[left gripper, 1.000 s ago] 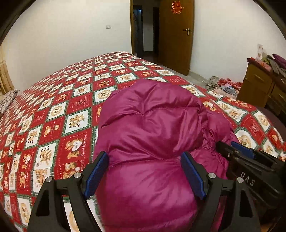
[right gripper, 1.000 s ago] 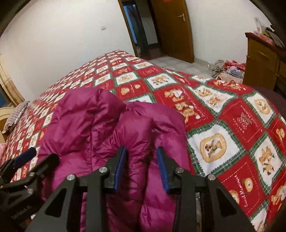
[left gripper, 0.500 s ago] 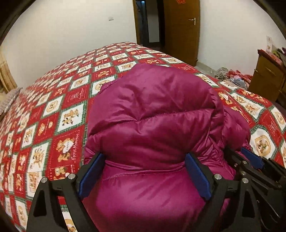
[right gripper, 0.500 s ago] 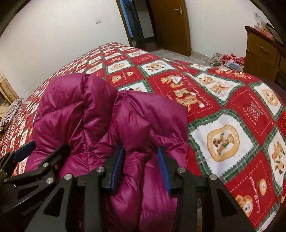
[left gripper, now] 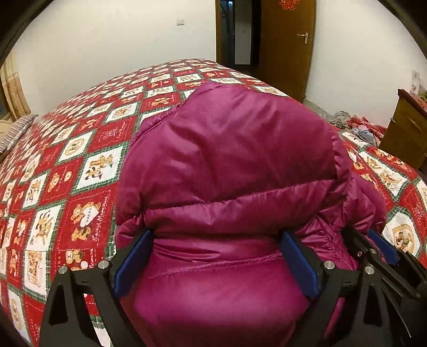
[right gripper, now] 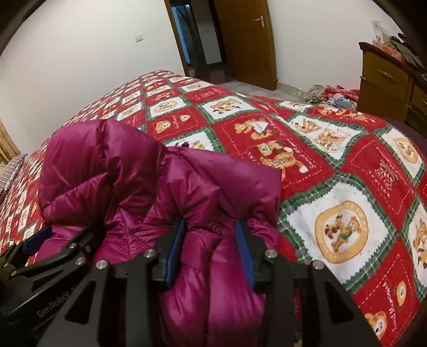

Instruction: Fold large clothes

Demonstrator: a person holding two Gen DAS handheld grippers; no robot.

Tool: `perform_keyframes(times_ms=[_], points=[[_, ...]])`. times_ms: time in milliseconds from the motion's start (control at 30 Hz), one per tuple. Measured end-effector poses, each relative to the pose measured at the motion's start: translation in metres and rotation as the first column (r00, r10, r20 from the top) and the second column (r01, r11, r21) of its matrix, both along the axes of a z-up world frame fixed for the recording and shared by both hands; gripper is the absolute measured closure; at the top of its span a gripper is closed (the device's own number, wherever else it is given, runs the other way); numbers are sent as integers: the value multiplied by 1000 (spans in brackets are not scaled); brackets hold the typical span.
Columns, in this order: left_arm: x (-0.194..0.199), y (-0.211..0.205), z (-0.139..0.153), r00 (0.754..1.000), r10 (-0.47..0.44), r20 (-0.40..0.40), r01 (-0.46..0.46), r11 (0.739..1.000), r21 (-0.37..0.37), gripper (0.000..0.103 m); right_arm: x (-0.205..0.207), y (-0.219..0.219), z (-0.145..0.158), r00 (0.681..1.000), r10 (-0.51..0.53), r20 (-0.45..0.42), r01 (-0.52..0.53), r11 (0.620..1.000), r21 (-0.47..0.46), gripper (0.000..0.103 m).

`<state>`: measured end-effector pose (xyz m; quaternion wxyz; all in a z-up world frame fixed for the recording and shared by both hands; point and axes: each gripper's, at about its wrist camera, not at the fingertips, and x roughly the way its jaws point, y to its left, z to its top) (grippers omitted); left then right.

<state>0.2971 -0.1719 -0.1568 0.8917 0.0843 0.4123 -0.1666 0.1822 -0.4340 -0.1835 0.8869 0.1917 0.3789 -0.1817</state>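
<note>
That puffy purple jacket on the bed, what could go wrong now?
The jacket is folded into a puffy bundle, so it may spring open as the left gripper opens its jaws around it. The right gripper squeezes only one slippery fold, which could slide out and mess up the fold.

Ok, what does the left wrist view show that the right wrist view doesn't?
Only left wrist: the left gripper, jaws opening around the jacket and its wide folded body; a red door ornament. Only right wrist: the right gripper pinching a narrow jacket fold. Both: jacket, bedspread, door, dresser, floor clothes pile.
</note>
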Motion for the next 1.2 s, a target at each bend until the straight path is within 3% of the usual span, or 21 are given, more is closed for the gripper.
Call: perform_keyframes(times_ms=[667, 833, 1033, 1167, 1200], points=[[-5, 4, 0, 999, -46, 11, 46, 999, 10, 4, -12, 0, 1, 1000, -13, 25, 12, 1000, 10, 60], [-28, 18, 16, 992, -124, 10, 123, 991, 45, 4, -36, 13, 17, 1000, 9, -1, -9, 1000, -13, 49], [-76, 43, 40, 987, -144, 65, 141, 989, 48, 4, -88, 32, 37, 999, -10, 49, 10, 1000, -8, 37], [-107, 62, 50, 987, -130, 97, 122, 989, 87, 4, -114, 42, 42, 999, -30, 43, 30, 1000, 10, 19], [-113, 67, 50, 987, -123, 104, 113, 989, 96, 4, -123, 45, 42, 998, -37, 46, 37, 999, 15, 19]])
